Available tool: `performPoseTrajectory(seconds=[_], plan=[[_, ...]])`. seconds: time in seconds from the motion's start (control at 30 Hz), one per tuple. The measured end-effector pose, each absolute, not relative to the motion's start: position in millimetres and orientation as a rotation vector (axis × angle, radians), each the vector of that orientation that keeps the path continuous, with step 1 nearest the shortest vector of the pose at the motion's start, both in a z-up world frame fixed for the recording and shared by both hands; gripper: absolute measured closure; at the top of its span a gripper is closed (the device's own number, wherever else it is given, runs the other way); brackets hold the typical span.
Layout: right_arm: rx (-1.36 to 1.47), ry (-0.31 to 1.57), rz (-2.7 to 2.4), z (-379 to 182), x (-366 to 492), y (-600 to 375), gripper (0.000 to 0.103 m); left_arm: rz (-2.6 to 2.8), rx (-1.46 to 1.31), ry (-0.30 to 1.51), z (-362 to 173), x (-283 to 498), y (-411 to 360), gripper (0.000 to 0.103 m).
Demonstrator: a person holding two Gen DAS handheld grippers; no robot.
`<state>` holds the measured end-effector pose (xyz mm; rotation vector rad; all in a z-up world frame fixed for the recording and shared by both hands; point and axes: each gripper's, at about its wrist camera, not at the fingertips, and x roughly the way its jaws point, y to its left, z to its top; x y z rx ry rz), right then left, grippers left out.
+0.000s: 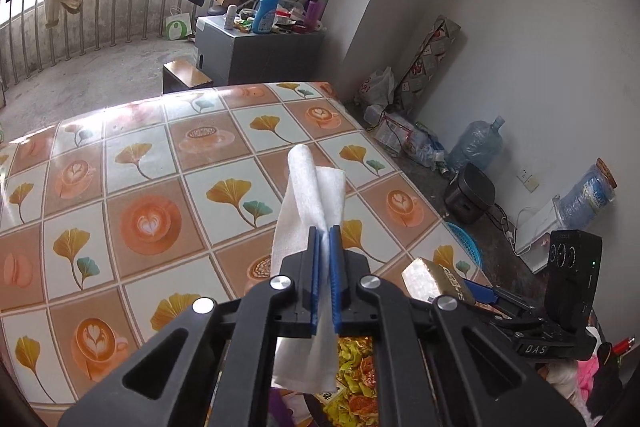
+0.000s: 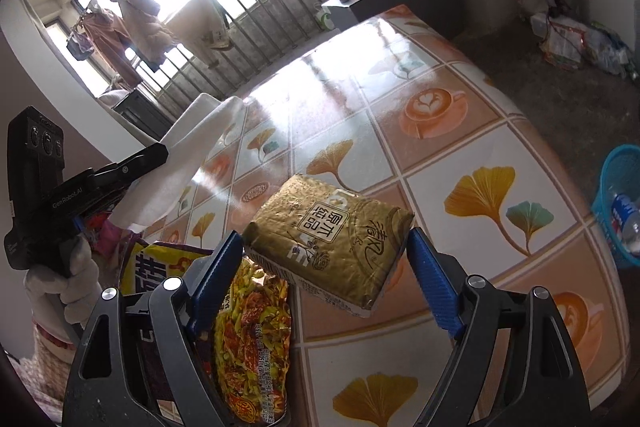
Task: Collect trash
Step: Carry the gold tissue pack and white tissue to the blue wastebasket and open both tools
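A white tissue is pinched between the clenched jaws of the left gripper, angled down over the patterned surface, the paper rising ahead of the blue pads and trailing beneath them. In the right wrist view, a white-gloved hand grips that tool's handle, raised clear of the surface. The right gripper, also tilted down, holds a gold tissue pack between wide-set jaws, lifted off the surface. Snack wrappers lie below its left jaw; a blue basket sits on the floor, far right.
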<state>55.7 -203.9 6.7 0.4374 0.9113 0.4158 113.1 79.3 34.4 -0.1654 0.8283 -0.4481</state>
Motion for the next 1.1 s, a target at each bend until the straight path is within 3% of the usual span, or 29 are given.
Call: performPoseTrajectory(seconds=[0.23, 0.47, 0.97, 1.03, 1.1], plan=[[0.529, 0.798, 0.341, 22, 44, -254, 0.024, -0.587, -0.105, 0.798, 72, 119, 21, 0.099], [0.672, 0.690, 0.066, 19, 26, -359, 0.024, -0.786, -0.010, 0.879, 69, 144, -95, 0.099], [1.129, 0.686, -0.300, -85, 52, -558, 0.021, -0.982, 0.253, 1.216, -79, 200, -400, 0.098], [1.131, 0.693, -0.323, -103, 66, -581, 0.020, -1.007, 0.259, 1.218, -101, 206, -429, 0.085], [1.121, 0.713, -0.355, -123, 76, -600, 0.018, -0.985, 0.246, 1.200, -117, 213, -443, 0.054]])
